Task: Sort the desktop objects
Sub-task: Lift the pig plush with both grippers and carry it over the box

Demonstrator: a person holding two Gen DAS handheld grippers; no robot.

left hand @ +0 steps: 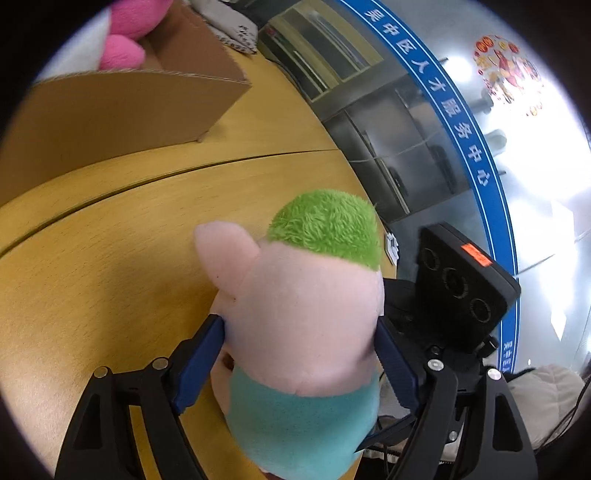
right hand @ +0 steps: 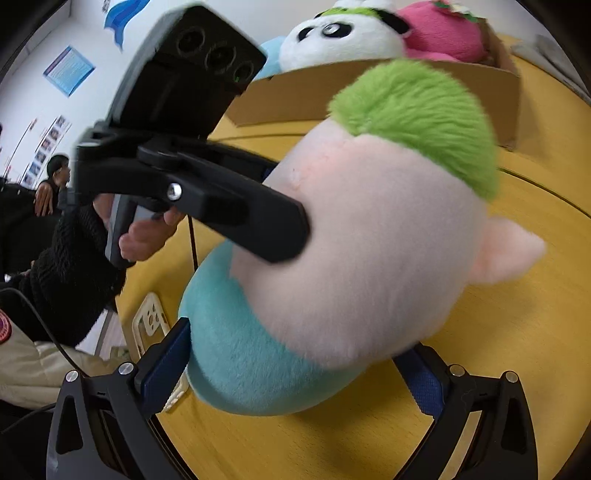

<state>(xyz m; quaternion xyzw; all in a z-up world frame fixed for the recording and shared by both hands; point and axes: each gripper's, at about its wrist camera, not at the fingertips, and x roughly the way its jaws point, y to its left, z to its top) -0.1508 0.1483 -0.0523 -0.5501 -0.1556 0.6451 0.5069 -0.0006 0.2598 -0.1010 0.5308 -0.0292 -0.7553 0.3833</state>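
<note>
A plush pig (left hand: 306,314) with pink head, green hair and teal body sits above the wooden table (left hand: 110,258). My left gripper (left hand: 301,354) is shut on its head, blue pads pressed into both sides. In the right wrist view the same pig (right hand: 369,240) lies between my right gripper's (right hand: 299,365) fingers, which press its teal body. The left gripper (right hand: 280,229) shows there, its finger dug into the pig's head. A cardboard box (left hand: 122,107) stands beyond, with a pink plush (left hand: 125,33) inside.
In the right wrist view the box (right hand: 332,96) holds a panda plush (right hand: 340,37) and a pink plush (right hand: 443,33). A white phone case (right hand: 149,325) lies near the table edge. A person (right hand: 51,177) sits at far left. The right gripper's camera housing (left hand: 461,284) is beside the pig.
</note>
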